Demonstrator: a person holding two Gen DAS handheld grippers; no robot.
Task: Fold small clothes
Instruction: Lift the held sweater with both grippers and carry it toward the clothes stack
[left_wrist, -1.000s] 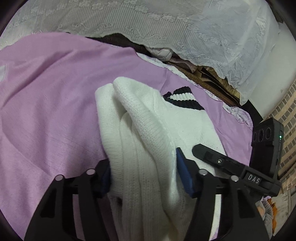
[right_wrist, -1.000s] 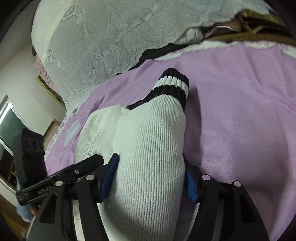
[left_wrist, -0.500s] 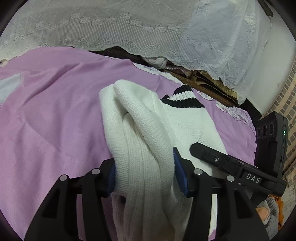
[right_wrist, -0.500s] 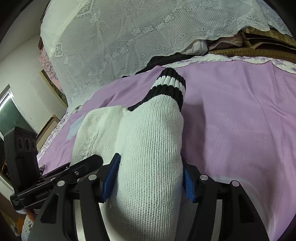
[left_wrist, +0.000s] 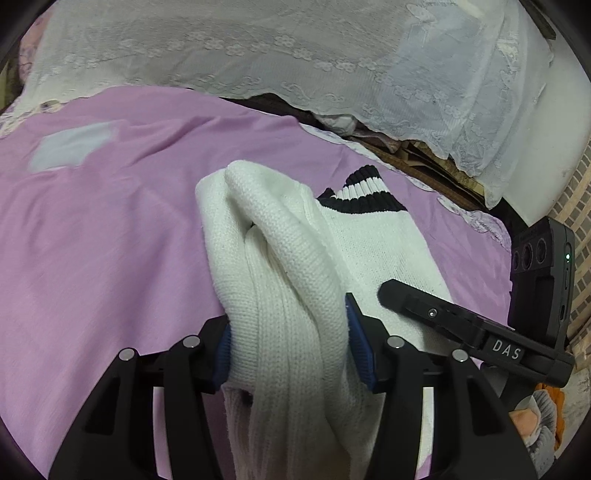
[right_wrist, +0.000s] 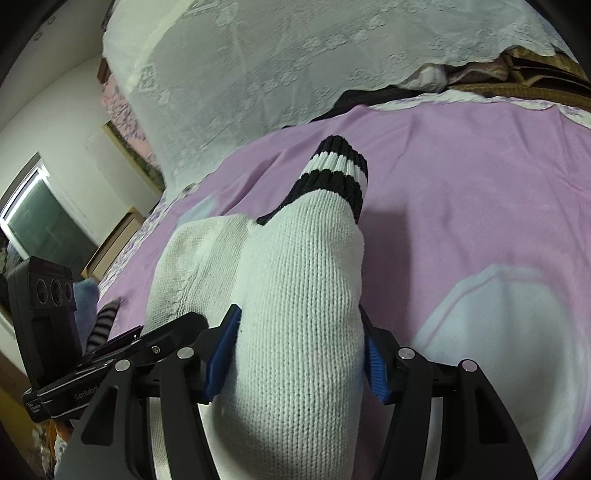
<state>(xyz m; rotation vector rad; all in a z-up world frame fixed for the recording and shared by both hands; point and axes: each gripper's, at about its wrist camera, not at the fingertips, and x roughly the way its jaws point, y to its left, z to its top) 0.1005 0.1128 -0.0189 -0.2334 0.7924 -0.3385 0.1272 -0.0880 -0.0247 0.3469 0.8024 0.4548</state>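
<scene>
My left gripper (left_wrist: 290, 345) and right gripper (right_wrist: 297, 350) are each half-open, pads clamped on the white sweater (left_wrist: 280, 266), bunched mid-frame over the purple sheet (left_wrist: 92, 240), striped cuff (right_wrist: 334, 173) forward.

Bed w/ pink sheet (left_wrist: 110, 229), white knit garment (left_wrist: 369, 236) lying on it

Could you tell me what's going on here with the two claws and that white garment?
A person is folding a small white knit sweater on a bed covered by a purple sheet. The left claw is clamped on a bunched part of it, and the right claw grips a sleeve ending in a black-and-white striped cuff. Both hold the knit lifted off the sheet. A white lace cover lies behind.
</scene>
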